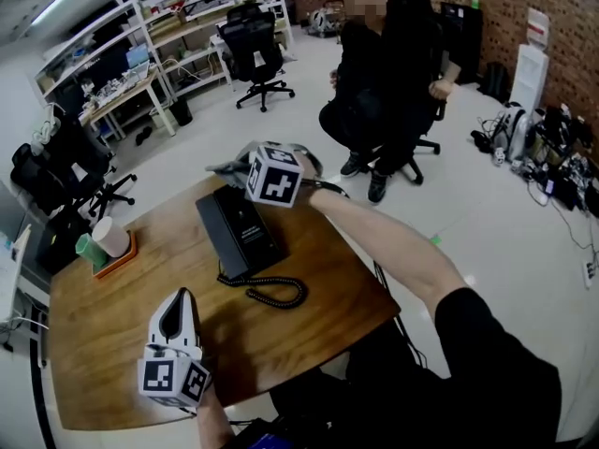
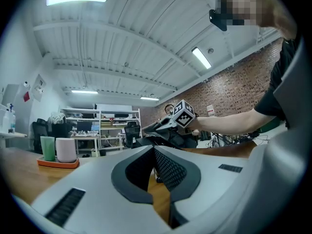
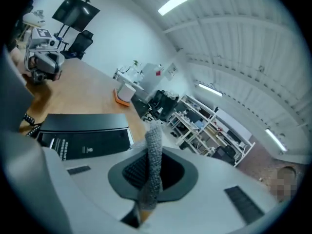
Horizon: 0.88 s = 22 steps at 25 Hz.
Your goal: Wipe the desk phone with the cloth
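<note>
The black desk phone (image 1: 241, 232) lies in the middle of the wooden desk (image 1: 318, 321), its coiled cord (image 1: 277, 294) trailing toward me. My right gripper (image 1: 234, 167) hovers over the phone's far end, shut on a grey cloth (image 1: 215, 169). In the right gripper view the cloth (image 3: 153, 165) stands pinched between the jaws, with the phone (image 3: 83, 129) just below and left. My left gripper (image 1: 182, 296) rests on the desk near the front left corner, apart from the phone. Its jaws (image 2: 154, 147) are shut with nothing between them.
An orange tray (image 1: 120, 258) with a white cup (image 1: 109, 237) and a green cup (image 1: 88, 251) sits at the desk's left edge. A person sits in an office chair (image 1: 384, 92) beyond the desk. Shelves and more chairs (image 1: 255, 54) stand farther back.
</note>
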Tool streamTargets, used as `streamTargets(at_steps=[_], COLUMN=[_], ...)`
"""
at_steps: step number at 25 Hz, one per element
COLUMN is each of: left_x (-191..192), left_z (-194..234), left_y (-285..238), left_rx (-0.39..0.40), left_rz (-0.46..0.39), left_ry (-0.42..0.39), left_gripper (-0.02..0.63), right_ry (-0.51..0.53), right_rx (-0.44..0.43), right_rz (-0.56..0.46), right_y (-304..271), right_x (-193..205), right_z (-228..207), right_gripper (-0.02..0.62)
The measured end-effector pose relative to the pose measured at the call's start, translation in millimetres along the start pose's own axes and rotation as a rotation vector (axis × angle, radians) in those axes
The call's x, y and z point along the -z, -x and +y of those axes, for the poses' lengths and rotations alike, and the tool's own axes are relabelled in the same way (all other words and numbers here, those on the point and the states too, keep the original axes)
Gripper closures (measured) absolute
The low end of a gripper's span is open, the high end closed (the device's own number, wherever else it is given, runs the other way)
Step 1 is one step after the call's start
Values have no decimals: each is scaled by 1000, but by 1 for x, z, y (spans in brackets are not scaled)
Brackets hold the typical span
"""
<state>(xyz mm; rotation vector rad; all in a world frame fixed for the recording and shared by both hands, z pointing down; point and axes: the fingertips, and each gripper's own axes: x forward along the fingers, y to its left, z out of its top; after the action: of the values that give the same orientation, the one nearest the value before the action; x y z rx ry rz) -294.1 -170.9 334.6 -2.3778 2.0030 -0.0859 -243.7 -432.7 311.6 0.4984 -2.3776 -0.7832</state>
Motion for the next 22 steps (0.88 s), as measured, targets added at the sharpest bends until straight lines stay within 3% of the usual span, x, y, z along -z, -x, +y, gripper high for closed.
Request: streamTargets(at_steps=[9,19,22], left_x=[1,-5,-3], left_z=[-4,-4,0], left_y=[5,-5,-3], left_rx=[-1,-1,-7], left_rz=[3,-11,-5], left_ry=[-18,-22,-16], left_gripper=[615,615,615], right_ry=[246,348,391], right_rx=[-154,-330,-431], right_rz=[94,94,98], right_y=[24,86,100], right_x=[17,40,42], right_z=[71,145,173], right_gripper=[571,571,569])
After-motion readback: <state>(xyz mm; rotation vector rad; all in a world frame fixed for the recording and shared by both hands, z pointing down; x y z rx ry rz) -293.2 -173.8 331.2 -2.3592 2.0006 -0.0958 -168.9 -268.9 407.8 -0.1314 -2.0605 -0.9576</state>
